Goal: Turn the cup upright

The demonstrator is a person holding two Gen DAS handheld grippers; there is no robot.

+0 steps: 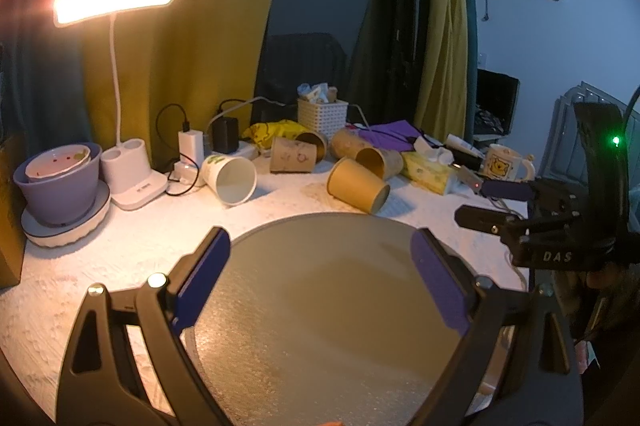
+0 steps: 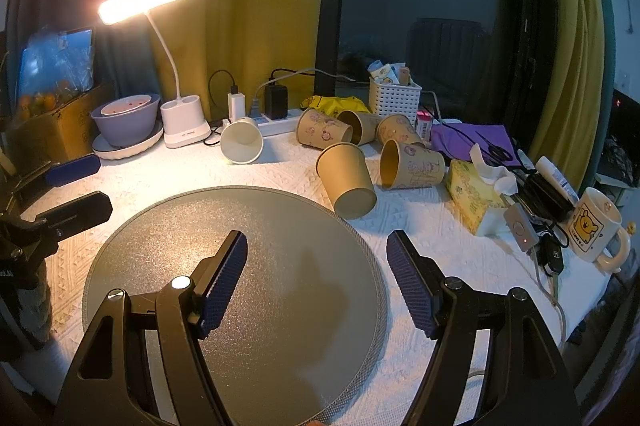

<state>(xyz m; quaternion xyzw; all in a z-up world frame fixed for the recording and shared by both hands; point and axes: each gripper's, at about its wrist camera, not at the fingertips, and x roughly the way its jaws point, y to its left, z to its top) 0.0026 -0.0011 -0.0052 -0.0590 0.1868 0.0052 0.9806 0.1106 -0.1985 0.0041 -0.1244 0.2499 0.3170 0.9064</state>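
Observation:
Several paper cups lie on their sides on the white tablecloth beyond a round grey mat (image 1: 320, 306) (image 2: 240, 286). A plain brown cup (image 1: 358, 185) (image 2: 348, 180) lies nearest the mat's far edge. A white cup (image 1: 230, 178) (image 2: 241, 145) lies to the left with its mouth towards me. Printed brown cups (image 1: 294, 154) (image 2: 412, 164) lie behind. My left gripper (image 1: 320, 258) is open and empty over the mat. My right gripper (image 2: 316, 262) is open and empty over the mat, and shows at the right in the left wrist view (image 1: 492, 204).
A lit desk lamp (image 2: 176, 66) and a purple bowl (image 2: 126, 120) stand at the back left. A white basket (image 2: 394, 96), tissue box (image 2: 476, 194), cartoon mug (image 2: 596, 226), keys and chargers crowd the back and right.

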